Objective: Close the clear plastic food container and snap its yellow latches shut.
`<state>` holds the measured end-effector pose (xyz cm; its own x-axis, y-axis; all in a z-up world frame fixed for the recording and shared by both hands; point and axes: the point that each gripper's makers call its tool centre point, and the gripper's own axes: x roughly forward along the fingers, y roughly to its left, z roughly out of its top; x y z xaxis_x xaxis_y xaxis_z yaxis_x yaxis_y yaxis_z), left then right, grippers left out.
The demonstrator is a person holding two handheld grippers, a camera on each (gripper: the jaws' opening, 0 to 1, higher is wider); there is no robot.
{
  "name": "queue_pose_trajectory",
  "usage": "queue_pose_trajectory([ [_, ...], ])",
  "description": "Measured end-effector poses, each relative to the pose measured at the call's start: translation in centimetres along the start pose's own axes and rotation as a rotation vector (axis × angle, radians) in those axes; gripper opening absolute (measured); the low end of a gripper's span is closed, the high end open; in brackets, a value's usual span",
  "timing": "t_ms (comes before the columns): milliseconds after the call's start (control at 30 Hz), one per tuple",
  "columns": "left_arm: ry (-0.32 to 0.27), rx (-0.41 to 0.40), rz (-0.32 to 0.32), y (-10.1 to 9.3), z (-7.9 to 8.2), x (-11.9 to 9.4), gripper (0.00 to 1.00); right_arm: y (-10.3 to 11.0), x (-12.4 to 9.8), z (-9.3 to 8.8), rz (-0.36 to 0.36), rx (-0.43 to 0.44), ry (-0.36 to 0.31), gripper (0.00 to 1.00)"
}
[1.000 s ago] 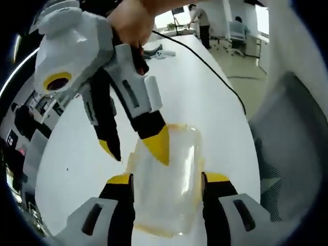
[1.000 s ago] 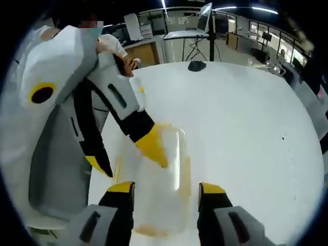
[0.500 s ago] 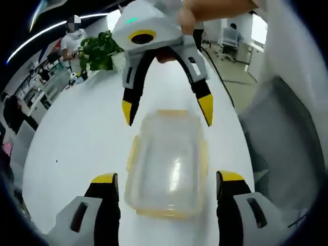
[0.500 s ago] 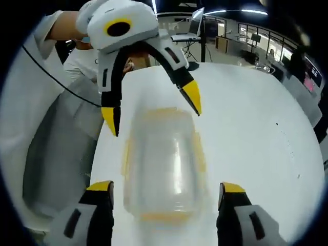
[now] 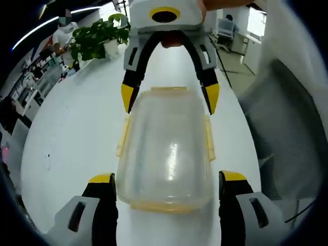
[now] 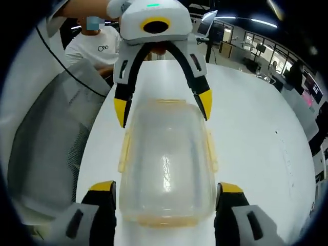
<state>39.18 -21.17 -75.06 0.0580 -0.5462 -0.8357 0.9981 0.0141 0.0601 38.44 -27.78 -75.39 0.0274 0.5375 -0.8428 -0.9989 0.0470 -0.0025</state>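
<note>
We note the clear plastic container point(image 5: 166, 148) lying flat on the white table point(image 5: 77, 133), lid on, rounded-rectangular, with yellow latches point(image 5: 209, 138) along its long sides and ends flared outward, seemingly unsnapped.

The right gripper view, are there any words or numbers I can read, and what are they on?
"One", or close to it: small dark print on the chest of a person's white T-shirt; too small to read for sure.
Container: no words on it.
Left gripper: no words, just a yellow ring.
Pink screen far right: too blurred to read.
</note>
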Motion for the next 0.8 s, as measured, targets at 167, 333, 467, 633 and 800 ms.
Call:
queue_pose_trajectory([
  [167,-0.001,0.004,0.012,0.2,0.0,-0.1,0.74,0.0,-0.1,0.0,0.008,-0.002,-0.007,0.76],
  [333,0.0,0.008,0.017,0.2,-0.1,-0.1,0.74,0.1,0.0,0.0,0.005,-0.001,0.003,0.76],
  [467,0.004,0.014,0.017,0.2,-0.7,-0.5,0.74,0.2,0.4,0.6,0.005,-0.002,0.001,0.76],
  [633,0.003,0.008,0.022,0.2,-2.0,-1.3,0.74,0.2,1.2,1.9,0.01,-0.008,-0.004,0.76],
  [800,0.005,0.007,0.025,0.1,-3.4,-2.2,0.74,0.3,2.2,3.3,0.022,-0.017,0.005,0.76],
])
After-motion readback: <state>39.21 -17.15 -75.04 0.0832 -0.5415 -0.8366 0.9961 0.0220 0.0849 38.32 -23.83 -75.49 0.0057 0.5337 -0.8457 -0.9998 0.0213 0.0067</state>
